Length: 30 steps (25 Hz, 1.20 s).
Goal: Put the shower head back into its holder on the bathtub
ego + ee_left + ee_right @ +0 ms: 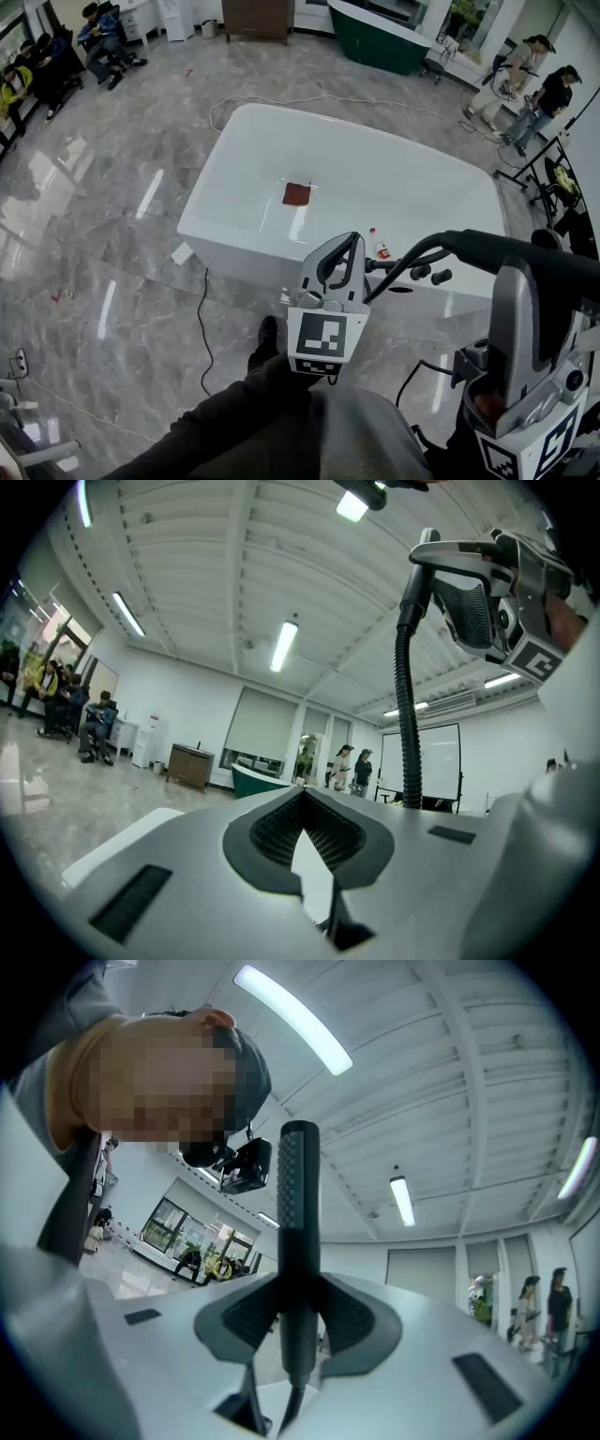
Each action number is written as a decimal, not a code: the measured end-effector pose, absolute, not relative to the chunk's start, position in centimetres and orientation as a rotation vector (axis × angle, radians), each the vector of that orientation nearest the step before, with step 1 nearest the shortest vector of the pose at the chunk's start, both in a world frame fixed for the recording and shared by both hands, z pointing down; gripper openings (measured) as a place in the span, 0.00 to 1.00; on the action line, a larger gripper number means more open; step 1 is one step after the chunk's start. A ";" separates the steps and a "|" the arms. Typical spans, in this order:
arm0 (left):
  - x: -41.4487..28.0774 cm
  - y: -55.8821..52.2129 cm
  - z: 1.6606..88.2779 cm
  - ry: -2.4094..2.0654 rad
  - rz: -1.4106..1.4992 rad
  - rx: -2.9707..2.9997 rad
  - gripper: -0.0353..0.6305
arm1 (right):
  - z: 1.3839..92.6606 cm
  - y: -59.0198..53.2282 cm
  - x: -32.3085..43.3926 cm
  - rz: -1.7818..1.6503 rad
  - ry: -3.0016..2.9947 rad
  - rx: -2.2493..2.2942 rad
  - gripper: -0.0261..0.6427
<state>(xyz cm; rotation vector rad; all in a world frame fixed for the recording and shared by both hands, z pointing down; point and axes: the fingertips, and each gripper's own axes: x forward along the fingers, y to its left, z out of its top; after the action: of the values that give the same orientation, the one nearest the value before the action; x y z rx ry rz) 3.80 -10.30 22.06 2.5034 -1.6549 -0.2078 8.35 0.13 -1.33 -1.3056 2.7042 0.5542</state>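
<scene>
The white bathtub (220, 230) fills the middle of the head view, with a red cloth (296, 194) lying inside. Black tap fittings (428, 274) sit on its near rim. My right gripper (539, 258) is shut on the black shower head (478, 246), held level above those fittings, and its ribbed hose (398, 272) curves down to the rim. In the right gripper view the shower head's handle (298, 1204) stands clamped in the right gripper (300, 1288). My left gripper (352, 240) hovers just left of the hose, shut and empty (303, 794).
A small bottle (378, 246) stands on the rim beside the fittings. Cables (202, 328) and a white sheet (181, 253) lie on the glossy floor. A dark green tub (380, 37) stands at the back. People sit at far left (37, 66) and stand at far right (544, 98).
</scene>
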 end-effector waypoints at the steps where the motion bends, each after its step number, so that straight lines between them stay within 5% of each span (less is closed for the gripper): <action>1: 4.0 -10.0 22.0 -1.657 -0.215 2.503 0.06 | -1.6 0.5 8.4 0.562 2.702 -1.297 0.25; 30: 1.7 -7.8 21.2 -1.746 -0.171 2.498 0.06 | -7.5 0.4 7.9 0.612 2.725 -1.152 0.25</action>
<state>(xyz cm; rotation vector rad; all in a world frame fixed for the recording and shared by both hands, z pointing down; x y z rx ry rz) 1.69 -7.78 21.16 2.4979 -1.7459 -0.1708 7.94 0.40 -7.48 -1.1517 2.7246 0.6115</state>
